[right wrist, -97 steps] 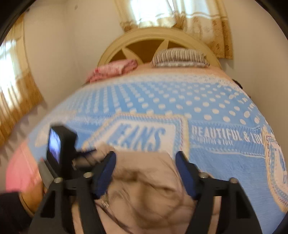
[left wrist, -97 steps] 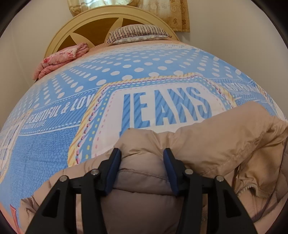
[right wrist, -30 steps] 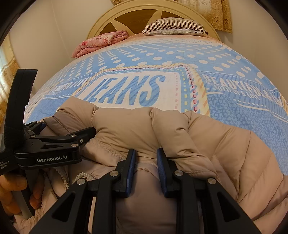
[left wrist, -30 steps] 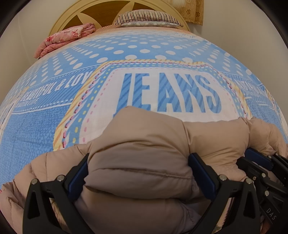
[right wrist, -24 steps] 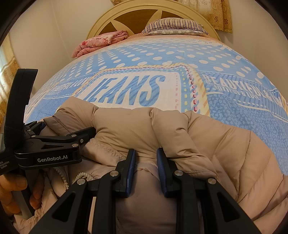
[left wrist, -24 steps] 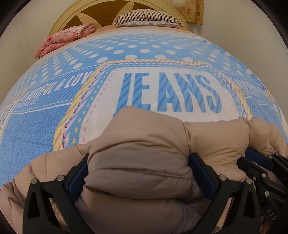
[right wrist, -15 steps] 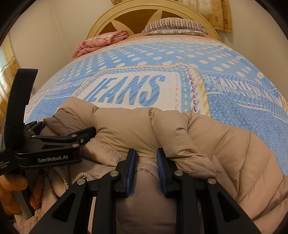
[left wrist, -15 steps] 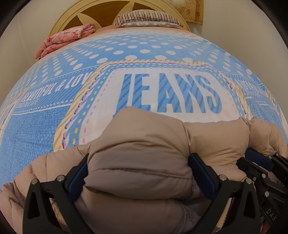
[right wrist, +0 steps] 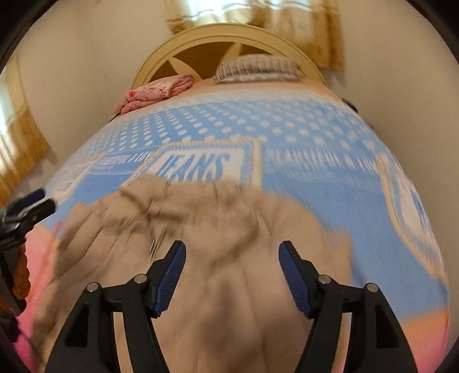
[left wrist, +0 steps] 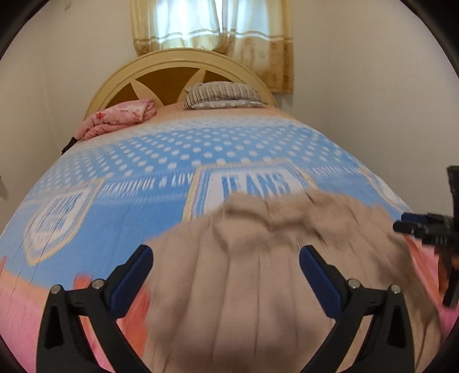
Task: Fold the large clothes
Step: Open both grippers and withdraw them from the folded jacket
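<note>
Beige quilted puffer jacket (left wrist: 258, 258) lies directly ahead, between both spread, empty hand-held grippers: left (left wrist: 226, 275), right (right wrist: 232, 275); neither nearer.

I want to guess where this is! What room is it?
Most likely a bedroom: a big bed with a blue JEANS cover, a striped pillow by the curved headboard, and a curtained window.

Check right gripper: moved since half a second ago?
Yes. The right gripper pulled back and up: the headboard sits lower in view, and its jaws opened off the jacket.
</note>
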A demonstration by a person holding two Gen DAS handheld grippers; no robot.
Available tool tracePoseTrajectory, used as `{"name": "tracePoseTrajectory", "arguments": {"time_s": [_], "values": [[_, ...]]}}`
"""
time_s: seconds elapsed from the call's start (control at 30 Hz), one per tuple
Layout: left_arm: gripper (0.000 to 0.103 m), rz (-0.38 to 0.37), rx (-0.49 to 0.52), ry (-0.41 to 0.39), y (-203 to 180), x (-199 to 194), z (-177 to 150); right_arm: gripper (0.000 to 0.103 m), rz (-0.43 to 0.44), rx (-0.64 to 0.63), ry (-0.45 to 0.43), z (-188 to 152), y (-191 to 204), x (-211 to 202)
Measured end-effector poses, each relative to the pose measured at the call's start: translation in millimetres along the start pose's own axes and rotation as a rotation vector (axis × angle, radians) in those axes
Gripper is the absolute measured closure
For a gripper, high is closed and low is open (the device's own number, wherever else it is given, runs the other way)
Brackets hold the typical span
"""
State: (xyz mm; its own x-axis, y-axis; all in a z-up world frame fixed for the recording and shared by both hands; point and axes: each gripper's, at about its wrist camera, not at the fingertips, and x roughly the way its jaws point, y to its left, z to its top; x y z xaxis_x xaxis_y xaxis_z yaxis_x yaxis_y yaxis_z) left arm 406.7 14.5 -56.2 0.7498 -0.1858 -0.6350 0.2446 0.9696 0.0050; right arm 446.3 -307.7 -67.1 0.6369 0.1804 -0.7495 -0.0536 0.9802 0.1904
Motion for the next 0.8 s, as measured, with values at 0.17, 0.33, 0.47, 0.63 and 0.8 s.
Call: {"name": "tracePoseTrajectory", "arguments": {"time_s": [0.17,0.33,0.47,0.63,0.8], "values": [[0.0,-0.023,0.041,0.001,7.1,-83.1,-83.3,0.034,0.013,0.032,0.027,-93.2,7.4,-79.4],[0.0,-0.003,-0.011,0.05,17.0,-119.0,-149.4,0.031,0.017,0.121,0.0,-181.2,1.9,-146.1],[0.0,0.034,-0.04,0.092,28.9,-138.7,-201.3,0.029,-0.007,0.22,-0.001,-247.3,-9.4,-184.2],[0.0,0.002,-0.159,0.17,46.0,-139.0,-256.6,0.028,-0.028,0.261,0.034,-307.4,-14.0,-196.3],[0.0,-0.009,-0.215,0.177,44.2,-128.8,-278.9,0.028,-0.009,0.255,0.071,-335.4,-9.9,-174.7]]}}
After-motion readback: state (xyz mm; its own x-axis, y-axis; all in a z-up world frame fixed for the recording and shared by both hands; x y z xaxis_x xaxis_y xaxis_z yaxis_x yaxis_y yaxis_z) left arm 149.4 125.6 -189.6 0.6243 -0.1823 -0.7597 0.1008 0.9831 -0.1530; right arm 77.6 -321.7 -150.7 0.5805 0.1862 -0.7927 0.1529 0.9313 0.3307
